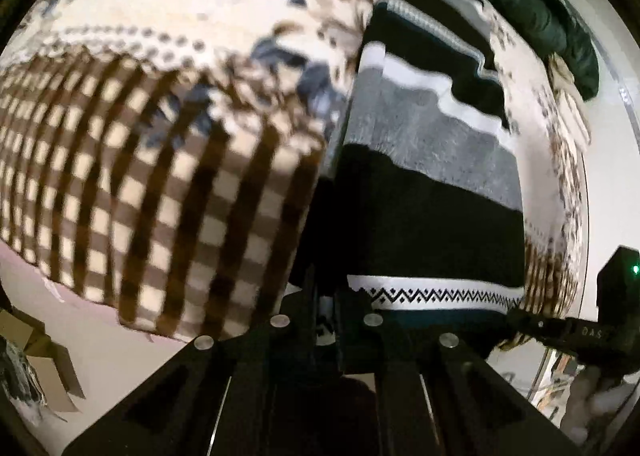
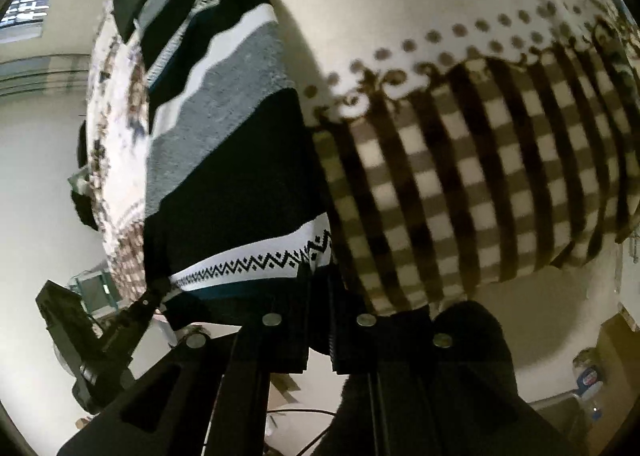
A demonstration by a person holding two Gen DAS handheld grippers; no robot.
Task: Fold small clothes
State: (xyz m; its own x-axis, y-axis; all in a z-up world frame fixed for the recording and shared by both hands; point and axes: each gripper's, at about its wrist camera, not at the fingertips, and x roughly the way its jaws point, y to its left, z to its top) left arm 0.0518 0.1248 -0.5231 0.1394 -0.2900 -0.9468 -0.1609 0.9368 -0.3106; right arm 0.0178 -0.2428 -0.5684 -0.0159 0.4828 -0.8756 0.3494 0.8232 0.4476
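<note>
A knit sweater [image 1: 432, 160] with black, grey and white bands and a zigzag-patterned hem lies stretched out on a bed. In the left wrist view my left gripper [image 1: 328, 312] is shut on the hem's left corner. My right gripper [image 1: 518, 316] shows at the hem's other corner. In the right wrist view the same sweater [image 2: 224, 160] runs away from me, and my right gripper [image 2: 320, 288] is shut on the hem's right corner. The left gripper [image 2: 160, 290] pinches the hem at the far left. The hem hangs taut between the two grips at the bed's near edge.
The bed wears a cream blanket [image 1: 160, 160] with a brown check border and leaf print [image 2: 480, 176]. A dark green cushion [image 1: 540, 8] lies at the bed's far end. Cardboard pieces [image 1: 44, 356] sit on the floor at the left, a bottle [image 2: 588, 380] at the right.
</note>
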